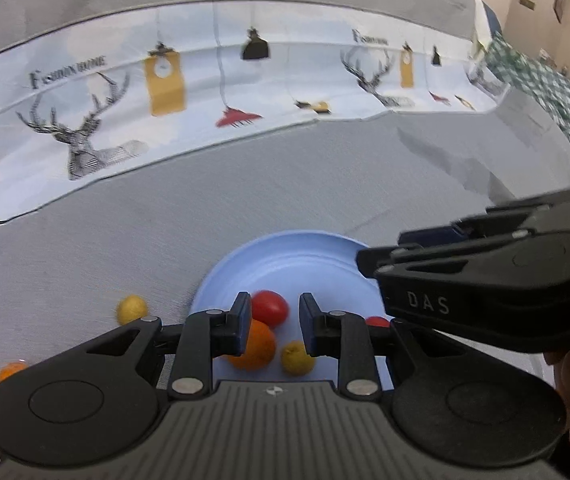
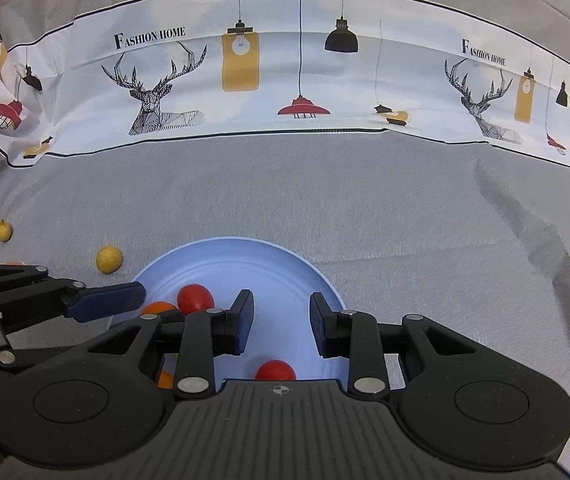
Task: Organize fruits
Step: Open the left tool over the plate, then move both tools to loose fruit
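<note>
A round, smooth, pale blue plate (image 2: pixel 253 256) with a raised rim is seen on a grey, finely woven cloth (image 2: pixel 325 192). On the plate lie a glossy red tomato (image 1: pixel 269 307), a round orange (image 1: pixel 257 345), a dimpled yellow fruit (image 1: pixel 297 358) and a second red tomato (image 2: pixel 276 370). Another yellow fruit (image 2: pixel 109 259) is left on the cloth just beside the rim. The left gripper (image 1: pixel 276 320) is held above the plate, its blue-padded jaws narrowly parted with nothing clamped. The right gripper (image 2: pixel 281 322) is likewise narrowly parted and empty. A printed fabric (image 2: pixel 285 68) bearing deer and lamps is draped behind.
</note>
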Available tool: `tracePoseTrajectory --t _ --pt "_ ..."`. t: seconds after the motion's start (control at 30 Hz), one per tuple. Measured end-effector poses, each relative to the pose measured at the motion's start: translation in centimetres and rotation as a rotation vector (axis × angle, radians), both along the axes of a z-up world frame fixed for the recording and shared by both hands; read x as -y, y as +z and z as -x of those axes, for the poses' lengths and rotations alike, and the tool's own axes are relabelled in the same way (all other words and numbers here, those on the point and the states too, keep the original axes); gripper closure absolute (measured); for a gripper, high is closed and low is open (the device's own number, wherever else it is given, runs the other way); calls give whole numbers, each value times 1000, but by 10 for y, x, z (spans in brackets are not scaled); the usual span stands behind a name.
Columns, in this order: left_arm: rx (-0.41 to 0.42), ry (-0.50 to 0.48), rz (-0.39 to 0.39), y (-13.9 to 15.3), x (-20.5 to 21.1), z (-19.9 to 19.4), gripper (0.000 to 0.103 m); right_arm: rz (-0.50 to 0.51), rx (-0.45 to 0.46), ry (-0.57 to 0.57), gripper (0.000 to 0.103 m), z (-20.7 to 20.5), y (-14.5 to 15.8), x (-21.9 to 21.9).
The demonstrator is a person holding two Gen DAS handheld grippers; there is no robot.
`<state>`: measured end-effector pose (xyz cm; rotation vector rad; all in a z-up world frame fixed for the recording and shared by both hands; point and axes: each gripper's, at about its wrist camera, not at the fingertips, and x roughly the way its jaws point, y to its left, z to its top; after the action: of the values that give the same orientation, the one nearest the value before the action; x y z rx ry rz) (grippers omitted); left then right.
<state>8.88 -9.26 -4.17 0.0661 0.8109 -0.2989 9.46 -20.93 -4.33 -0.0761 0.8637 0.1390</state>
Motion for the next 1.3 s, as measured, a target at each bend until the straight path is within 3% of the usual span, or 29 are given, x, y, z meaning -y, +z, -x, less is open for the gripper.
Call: tracePoseTrajectory --t 0.2,0.27,0.33,0.47,0.57,0.7,0.77,0.93,1.07,1.3 --pt "72 121 2 21 -30 11 86 -38 57 -18 71 3 8 -7" --pt "84 171 -5 28 -43 16 87 -66 91 -23 76 5 13 -9" --pt "86 226 -10 37 -62 20 88 -88 111 -28 83 7 16 -11" --pt "108 352 -8 55 -114 24 88 -139 130 -29 83 9 20 -16" --pt "106 485 54 60 -161 29 88 -174 138 -13 83 10 23 -21" --pt "3 668 223 49 -216 30 88 -227 93 31 83 7 19 -33" --pt "-30 718 298 45 -232 30 88 -234 79 63 83 5 17 -43" --pt "-164 751 392 24 -240 17 88 -244 55 121 83 -2 13 -67" --pt "-180 765 366 15 -237 7 85 -245 29 158 83 -16 3 -85" --pt "-127 890 309 11 -259 -1 84 -219 -31 228 82 -41 -19 -117"
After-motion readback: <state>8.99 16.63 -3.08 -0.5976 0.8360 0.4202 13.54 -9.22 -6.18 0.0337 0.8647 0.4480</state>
